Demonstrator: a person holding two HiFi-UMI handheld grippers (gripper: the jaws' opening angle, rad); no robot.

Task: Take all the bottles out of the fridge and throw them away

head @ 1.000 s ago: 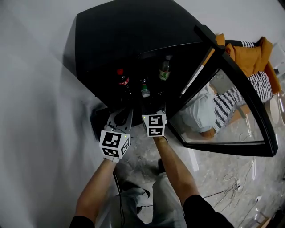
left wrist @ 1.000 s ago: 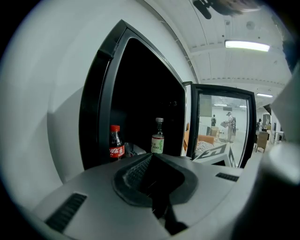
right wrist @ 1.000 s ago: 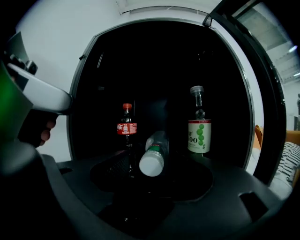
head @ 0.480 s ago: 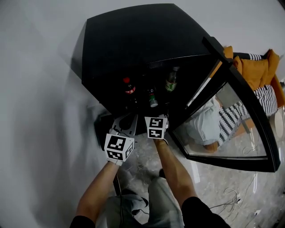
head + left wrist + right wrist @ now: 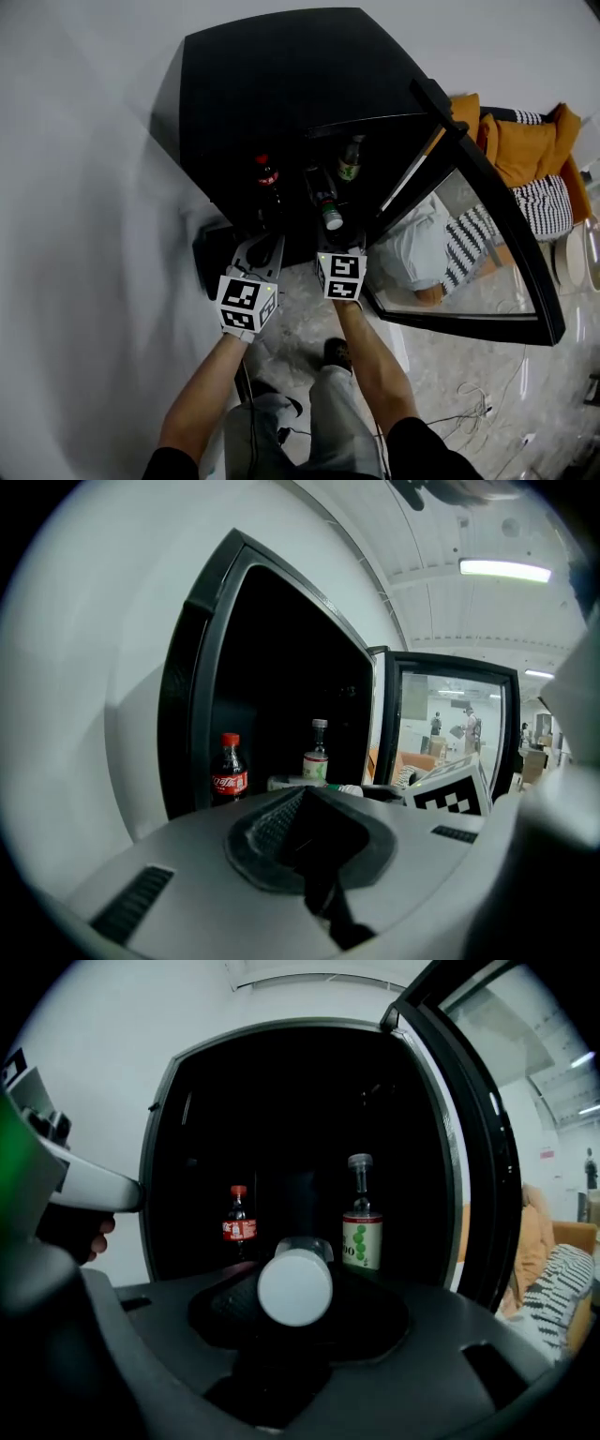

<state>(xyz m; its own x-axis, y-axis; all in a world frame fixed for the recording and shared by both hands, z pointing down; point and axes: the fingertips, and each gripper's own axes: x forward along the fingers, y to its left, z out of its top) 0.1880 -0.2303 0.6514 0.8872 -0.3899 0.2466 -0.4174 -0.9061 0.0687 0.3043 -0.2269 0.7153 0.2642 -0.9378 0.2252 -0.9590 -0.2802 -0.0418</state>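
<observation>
Two bottles, a cola bottle (image 5: 267, 178) and a green-labelled bottle (image 5: 351, 161), stand in the fridge (image 5: 262, 75). The right gripper (image 5: 330, 240) has just closed its jaws onto a white-capped bottle (image 5: 322, 195); the left gripper (image 5: 260, 251) has its jaws together, empty.

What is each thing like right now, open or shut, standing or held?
Fridge door: open wide.
Cola bottle: standing in the fridge, cap on.
Green-label bottle: standing in the fridge, cap on.
White-capped bottle: tipped over, gripped by the right gripper.
Right gripper: jaws just closed on the white-capped bottle.
Left gripper: jaws together, empty.
</observation>
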